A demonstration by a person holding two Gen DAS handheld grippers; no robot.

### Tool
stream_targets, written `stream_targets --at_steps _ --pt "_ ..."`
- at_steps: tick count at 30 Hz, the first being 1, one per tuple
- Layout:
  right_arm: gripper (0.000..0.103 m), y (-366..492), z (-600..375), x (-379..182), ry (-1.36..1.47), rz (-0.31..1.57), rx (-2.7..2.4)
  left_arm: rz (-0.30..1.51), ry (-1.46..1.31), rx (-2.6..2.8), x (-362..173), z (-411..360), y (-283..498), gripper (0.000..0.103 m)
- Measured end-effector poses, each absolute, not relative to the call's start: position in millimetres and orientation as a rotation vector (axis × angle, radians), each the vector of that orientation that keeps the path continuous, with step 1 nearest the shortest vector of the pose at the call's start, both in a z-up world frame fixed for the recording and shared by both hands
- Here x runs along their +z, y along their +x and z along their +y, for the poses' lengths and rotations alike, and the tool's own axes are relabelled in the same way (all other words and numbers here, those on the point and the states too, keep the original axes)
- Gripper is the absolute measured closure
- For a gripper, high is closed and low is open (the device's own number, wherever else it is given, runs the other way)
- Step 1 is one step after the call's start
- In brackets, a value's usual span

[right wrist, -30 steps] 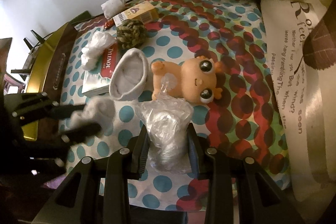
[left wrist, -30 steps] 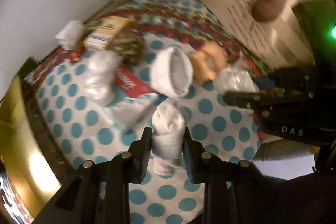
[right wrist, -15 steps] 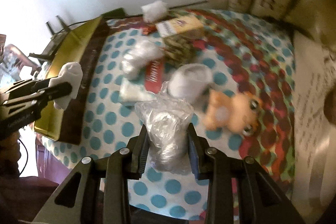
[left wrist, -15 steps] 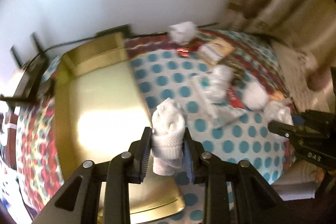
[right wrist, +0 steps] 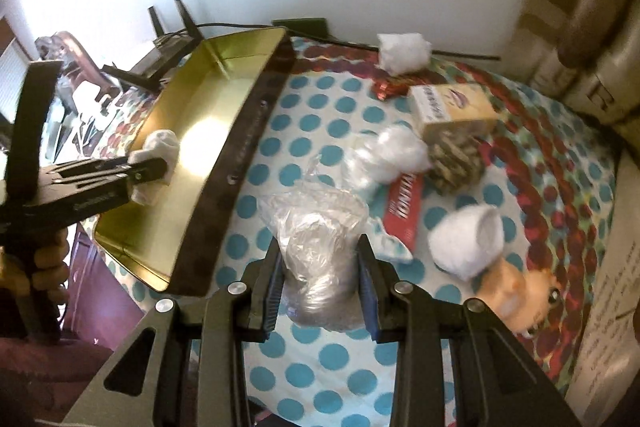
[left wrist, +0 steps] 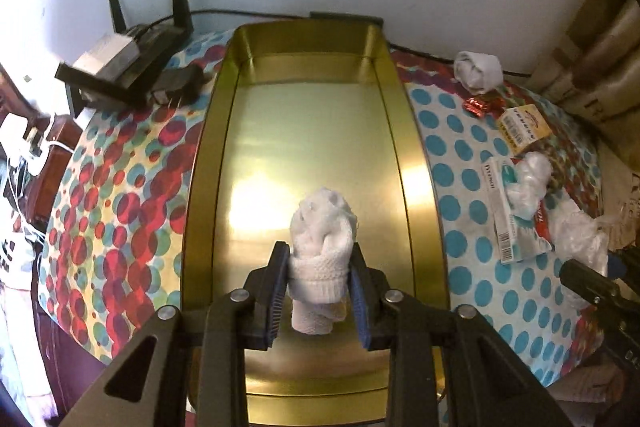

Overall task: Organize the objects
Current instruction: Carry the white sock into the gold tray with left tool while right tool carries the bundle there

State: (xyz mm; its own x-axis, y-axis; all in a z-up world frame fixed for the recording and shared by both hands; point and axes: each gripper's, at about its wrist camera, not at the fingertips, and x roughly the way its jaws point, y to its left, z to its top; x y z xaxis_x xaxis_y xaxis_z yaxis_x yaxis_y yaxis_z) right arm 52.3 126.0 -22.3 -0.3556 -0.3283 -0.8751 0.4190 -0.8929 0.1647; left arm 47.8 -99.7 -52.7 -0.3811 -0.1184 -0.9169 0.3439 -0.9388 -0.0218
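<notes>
Left claw [left wrist: 319, 291] clenched on knitted white sock roll [left wrist: 322, 259]; right claw [right wrist: 319, 287] on crinkly plastic bundle [right wrist: 316, 259].

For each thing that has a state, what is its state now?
Left gripper: shut on sock.
Sock: held over tray.
Tray: open, nothing lying inside.
Right gripper: shut on bag.
Bag: crumpled, held over cloth.
Cloth: spread flat.
</notes>
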Motion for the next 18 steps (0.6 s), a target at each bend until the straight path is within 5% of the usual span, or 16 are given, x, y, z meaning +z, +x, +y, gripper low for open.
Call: stream_targets --at_steps 18 --pt "0.070 30 52 -10 1.305 0.224 -2.170 0.420 1.601 -2.376 -50 -120 65 0.057"
